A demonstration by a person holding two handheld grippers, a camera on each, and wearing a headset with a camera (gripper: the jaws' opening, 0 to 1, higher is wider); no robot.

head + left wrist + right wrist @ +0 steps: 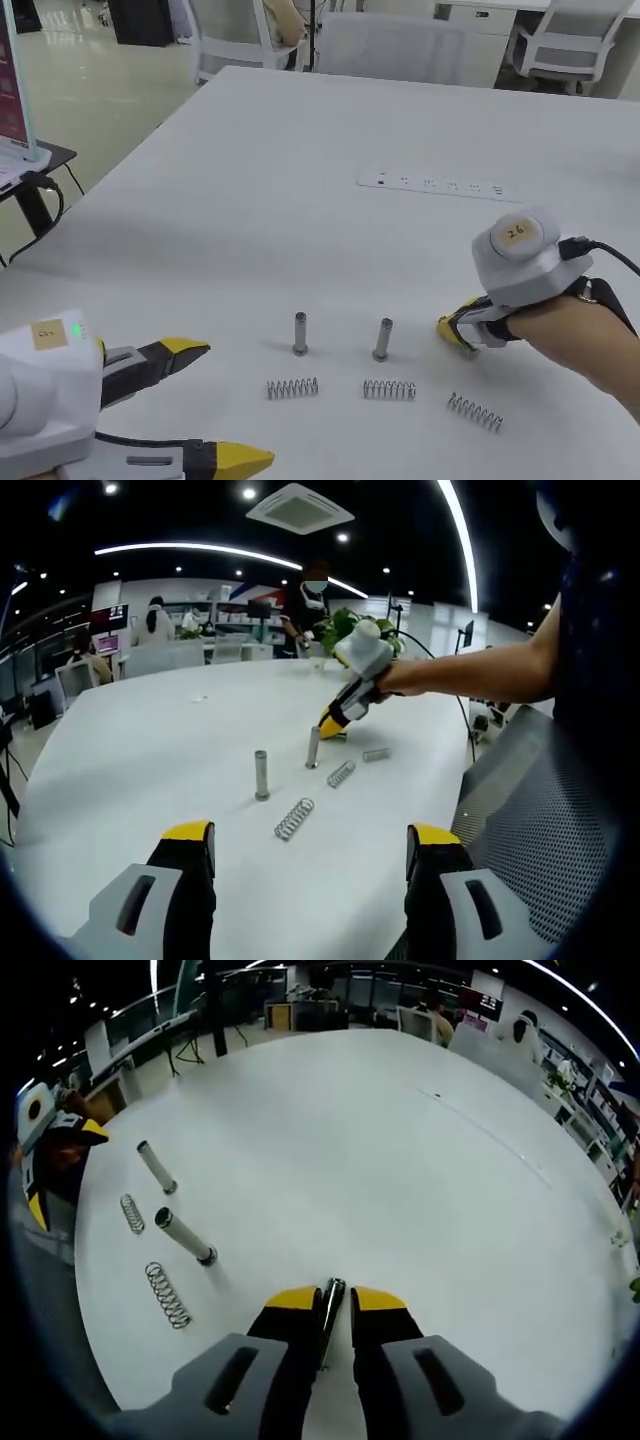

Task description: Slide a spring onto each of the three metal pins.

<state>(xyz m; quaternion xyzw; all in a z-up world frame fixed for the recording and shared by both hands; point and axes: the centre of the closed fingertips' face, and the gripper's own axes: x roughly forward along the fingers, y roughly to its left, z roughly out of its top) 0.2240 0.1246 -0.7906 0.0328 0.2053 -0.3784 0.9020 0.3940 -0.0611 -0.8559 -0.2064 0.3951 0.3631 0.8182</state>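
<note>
So far, none of the task looks done to me: no spring sits on a pin, and all three slides remain.

My left tool (310,832) is spread wide and carries nothing. Just ahead of its tips the nearest spring (294,818) lies flat on the table (120,780), and the first pin (261,775) stands upright and bare just beyond it. Farther ahead are the middle spring (341,773) and the second pin (313,748), which is also upright and bare, then the last spring (376,753).

Beyond those is my right tool (336,1305), tips down close to the table. Its jaws are drawn narrow on a slim metal rod that I take to be the third pin (334,1286). Whether that pin is resting on the table or lifted, I cannot tell.

For room, the table edge runs close by the left tool's right-hand jaw, with a mesh chair (540,800) past it, so I would avoid swinging that way. Ahead of the right tool the table is broad and bare. A power strip (440,186) lies well beyond the pins, out of the working area.
</note>
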